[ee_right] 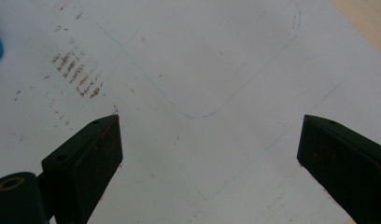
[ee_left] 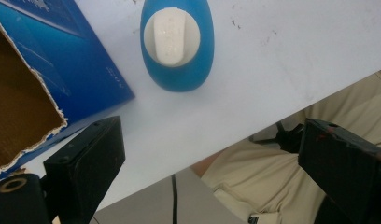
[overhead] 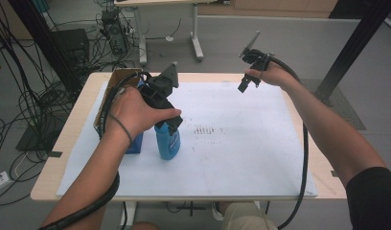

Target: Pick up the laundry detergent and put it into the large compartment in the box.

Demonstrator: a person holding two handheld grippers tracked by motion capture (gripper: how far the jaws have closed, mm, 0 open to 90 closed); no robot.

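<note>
While your left gripper (overhead: 168, 125) hangs just above the blue bottle (overhead: 167, 142), its jaws stand wide apart with nothing between them. In the left gripper view the two black jaws rise from the bottom corners, and the bottle (ee_left: 177, 44) sits beyond them, seen from above, with its white cap (ee_left: 171, 38) facing the camera. The bottle stands upright on the white sheet (overhead: 241, 143) that covers the table (overhead: 69, 143), toward the left side of it and near the middle front to back. Just beside the bottle, on its left, is a blue box (overhead: 134, 143) with a torn cardboard edge; in the left gripper view the box (ee_left: 62, 65) shows its brown inside and blue outer wall. I cannot tell whether box and bottle touch.

Your right gripper (overhead: 246, 84) is held up over the far right part of the sheet, well apart from the bottle. Its jaws are also spread wide and empty; in the right gripper view they frame bare white sheet (ee_right: 202, 60) with a faint pencilled outline (ee_right: 212, 105) and a patch of brown scuff marks (ee_right: 76, 74).
</note>
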